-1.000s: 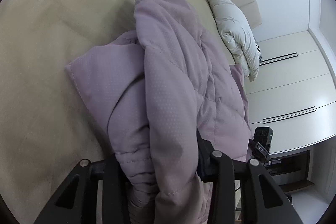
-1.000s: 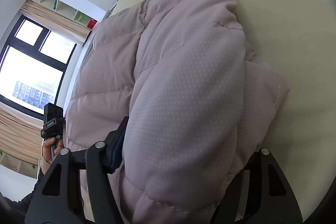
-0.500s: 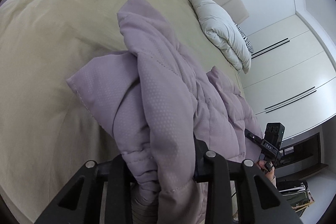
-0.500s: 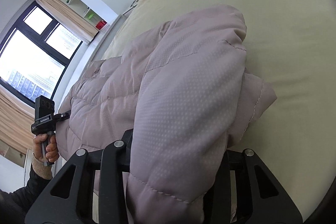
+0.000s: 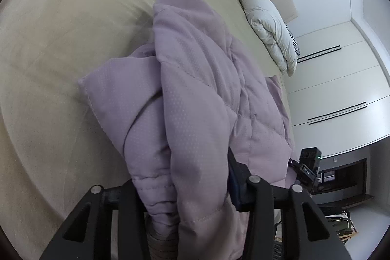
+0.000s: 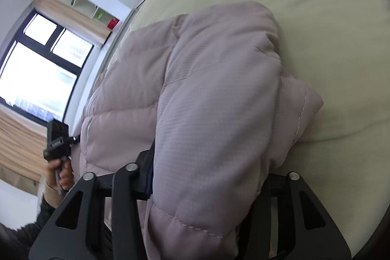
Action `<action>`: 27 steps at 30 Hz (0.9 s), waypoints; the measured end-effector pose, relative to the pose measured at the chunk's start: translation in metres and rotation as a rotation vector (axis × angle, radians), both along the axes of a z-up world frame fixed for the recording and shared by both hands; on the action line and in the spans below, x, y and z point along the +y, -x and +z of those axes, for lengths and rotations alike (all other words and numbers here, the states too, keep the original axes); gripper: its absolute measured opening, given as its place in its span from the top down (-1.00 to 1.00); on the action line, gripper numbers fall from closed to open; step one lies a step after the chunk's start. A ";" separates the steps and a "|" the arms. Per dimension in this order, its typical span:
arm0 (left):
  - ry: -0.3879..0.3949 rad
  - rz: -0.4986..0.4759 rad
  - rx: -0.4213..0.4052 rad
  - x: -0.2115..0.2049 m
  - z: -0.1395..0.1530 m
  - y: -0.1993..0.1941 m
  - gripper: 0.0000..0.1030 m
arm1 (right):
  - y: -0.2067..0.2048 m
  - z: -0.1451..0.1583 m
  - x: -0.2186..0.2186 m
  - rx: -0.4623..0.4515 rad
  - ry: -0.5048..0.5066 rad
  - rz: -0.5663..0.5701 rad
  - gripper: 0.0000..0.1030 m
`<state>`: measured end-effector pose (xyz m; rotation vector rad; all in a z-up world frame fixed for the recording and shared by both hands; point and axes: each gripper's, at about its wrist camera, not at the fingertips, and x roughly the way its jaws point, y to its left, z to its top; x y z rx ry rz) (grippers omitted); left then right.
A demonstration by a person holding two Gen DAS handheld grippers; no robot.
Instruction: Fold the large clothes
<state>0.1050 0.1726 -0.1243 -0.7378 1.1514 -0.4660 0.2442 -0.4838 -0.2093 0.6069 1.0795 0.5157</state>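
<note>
Lilac quilted nylon filled the left wrist view: a puffy down jacket [image 5: 195, 99] lay heaped on the beige bed [image 5: 61, 28], its bulk running from six o'clock up toward twelve. It looked light and soft, springy with padding, and its smooth shell seemed likely to slip, so a deep bite on a thick bunched hem or seam would serve better than a pinch of loose face fabric. The left tongs [image 5: 185, 191] stood at six o'clock pinching a thick gathered fold of the jacket; their jaws had just been opening somewhat, with the cloth between them. A white duvet [image 5: 268, 23] lay at two o'clock by the headboard, and the other handheld device showed at four o'clock. Against the frame half a second before, the bed's far edge had dropped out of sight and the jacket sat larger in view.

In the right wrist view the same jacket [image 6: 207, 101] looked pinkish and mounded from centre to six o'clock. The right tongs [image 6: 202, 189] gripped a fat roll of it, jaws likewise having just widened around the cloth. The person's hand [image 6: 59, 169] held the left device at eight o'clock. Compared with earlier, the duvet at twelve o'clock was gone from view and the window [image 6: 39, 70] loomed closer.
</note>
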 end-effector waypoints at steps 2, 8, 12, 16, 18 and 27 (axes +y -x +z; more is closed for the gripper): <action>-0.009 0.013 -0.006 -0.002 -0.002 0.003 -0.01 | -0.004 -0.026 -0.014 0.026 -0.116 -0.062 -0.13; -0.044 0.011 -0.010 -0.004 0.002 0.005 -0.05 | 0.000 -0.014 -0.012 0.047 -0.076 -0.087 -0.19; -0.100 0.022 -0.058 0.000 0.015 0.025 -0.10 | 0.026 0.010 -0.023 0.048 -0.037 -0.106 -0.24; -0.274 0.000 -0.139 -0.005 0.043 0.050 -0.16 | 0.063 0.036 -0.040 0.007 0.035 -0.148 -0.24; -0.362 0.008 -0.170 -0.005 0.055 0.064 -0.21 | 0.082 0.052 -0.048 -0.033 0.084 -0.178 -0.24; -0.692 0.182 -0.467 -0.024 0.140 0.129 -0.78 | 0.172 0.145 -0.023 -0.417 0.611 -0.312 -0.42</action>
